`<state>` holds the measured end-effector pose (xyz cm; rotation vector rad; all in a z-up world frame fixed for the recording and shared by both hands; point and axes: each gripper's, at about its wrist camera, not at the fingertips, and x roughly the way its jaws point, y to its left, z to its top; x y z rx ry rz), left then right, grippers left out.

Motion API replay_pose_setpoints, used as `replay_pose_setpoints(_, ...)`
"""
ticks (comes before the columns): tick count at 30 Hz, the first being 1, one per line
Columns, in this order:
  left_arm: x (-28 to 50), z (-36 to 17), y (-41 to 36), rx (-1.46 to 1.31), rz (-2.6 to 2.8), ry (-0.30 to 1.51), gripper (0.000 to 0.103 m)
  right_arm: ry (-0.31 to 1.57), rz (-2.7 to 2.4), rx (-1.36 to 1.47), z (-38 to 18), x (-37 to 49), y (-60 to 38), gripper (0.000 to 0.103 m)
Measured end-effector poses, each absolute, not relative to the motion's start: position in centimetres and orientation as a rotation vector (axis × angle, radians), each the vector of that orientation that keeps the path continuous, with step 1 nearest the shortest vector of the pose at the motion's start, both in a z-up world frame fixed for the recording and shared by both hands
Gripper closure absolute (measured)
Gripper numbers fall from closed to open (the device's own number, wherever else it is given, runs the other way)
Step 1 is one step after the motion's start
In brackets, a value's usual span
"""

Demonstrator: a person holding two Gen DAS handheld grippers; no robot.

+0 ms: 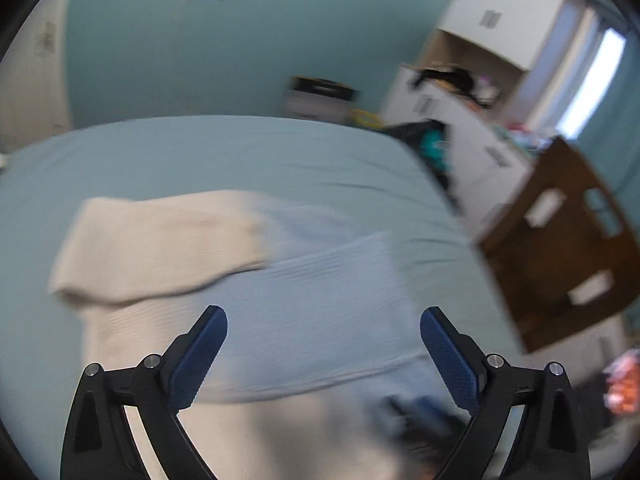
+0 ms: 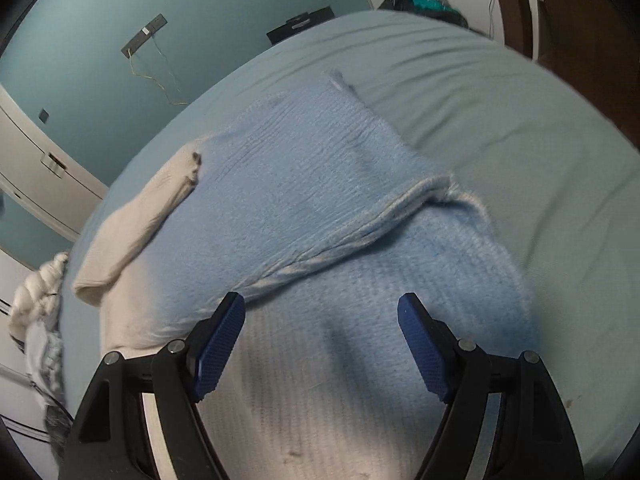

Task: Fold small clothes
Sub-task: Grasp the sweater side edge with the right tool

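on bed (image 2: 500, 120), blue-cream sweater (image 2: 304, 184) (folded)

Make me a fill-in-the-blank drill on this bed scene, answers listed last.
1. The knit sweater is mostly light blue, with a sleeve coloured ____.
2. The sweater lies on a ____ with a pale green sheet.
3. The jaws of the left gripper and the right gripper both stand ____, with nothing gripped.
4. The box beside the bed is made of ____.

Missing words: cream; bed; open; cardboard
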<state>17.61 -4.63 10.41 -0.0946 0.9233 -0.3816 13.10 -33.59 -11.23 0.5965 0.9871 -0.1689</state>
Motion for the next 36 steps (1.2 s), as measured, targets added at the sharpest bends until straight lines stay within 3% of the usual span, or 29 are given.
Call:
replay_pose_setpoints(6,17.9,5.0,4.7,0.154,0.137,0.905,0.005,1.001,0.072,0.618,-11.6,14.5,-29.6,0.028)
replay_pose_setpoints(10,20.0,2.6,10.7,-0.018,0.17,0.989,0.005,1.057,0.254,0.766,-13.0,14.8,-27.7,0.044)
replay_pose_setpoints(18,22.6,0.7,16.8,-0.201,0.274,1.043,0.005,1.153,0.331,0.973,-12.0,29.3,-22.7,0.044)
replay_pose_setpoints(27,23.7,-2.4,22.5,-0.445,0.326,1.08,0.005,1.264,0.052,0.976,-17.3,41.8,-20.4,0.044)
replay_pose_setpoints(29,23.5,-2.6,23.5,-0.504,0.336,1.074,0.005,1.291,-0.004,0.942,-17.9,42.3,-19.9,0.053)
replay_pose_setpoints(31,23.3,-2.4,24.2,-0.507,0.377,1.059,0.005,1.273,-0.113,0.817,-16.8,43.1,-19.0,0.097)
replay_pose_setpoints(34,22.4,-2.0,25.7,-0.545,0.452,1.022,0.005,1.244,-0.186,0.71,-13.5,43.8,-17.4,0.098)
replay_pose_setpoints(36,21.7,-2.0,26.7,-0.605,0.468,1.009,0.005,1.123,-0.151,0.661,-8.0,43.9,-15.8,0.098)
